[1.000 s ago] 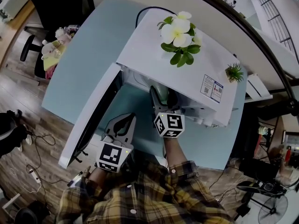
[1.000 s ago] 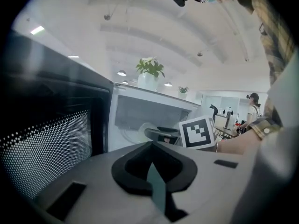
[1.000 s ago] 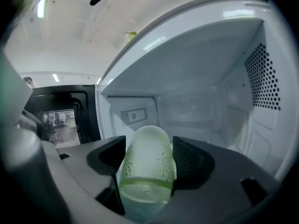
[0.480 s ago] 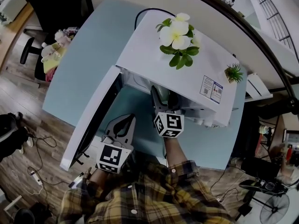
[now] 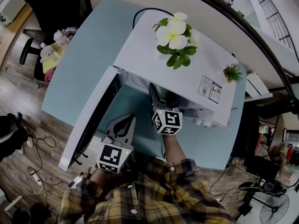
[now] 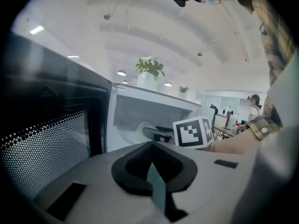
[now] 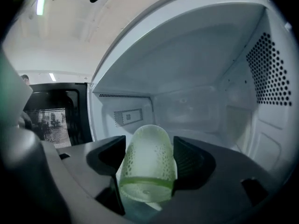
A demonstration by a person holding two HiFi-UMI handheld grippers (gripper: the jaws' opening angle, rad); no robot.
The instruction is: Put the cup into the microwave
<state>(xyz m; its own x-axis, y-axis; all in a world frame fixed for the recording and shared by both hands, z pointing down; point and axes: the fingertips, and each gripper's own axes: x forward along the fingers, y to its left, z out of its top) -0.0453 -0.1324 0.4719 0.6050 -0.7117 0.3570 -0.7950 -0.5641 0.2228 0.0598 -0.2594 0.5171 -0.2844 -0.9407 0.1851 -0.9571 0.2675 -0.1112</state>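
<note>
The right gripper [image 7: 148, 146] is clamped on the pale green cup [image 7: 147, 167], 1 jaw on each side of its wall. The cup's long axis stands roughly upright between the jaws; I cannot tell which end is open. It sits at the mouth of the white microwave [image 5: 159, 69], with the cavity floor [image 7: 210, 141] straight ahead and below, so the coming move likely turns on going forward and down to seat it. The left gripper [image 6: 150, 146], jaws together on nothing, hangs over the counter [image 5: 88, 55] near the open door [image 5: 91, 120], farther from the cup.
</note>
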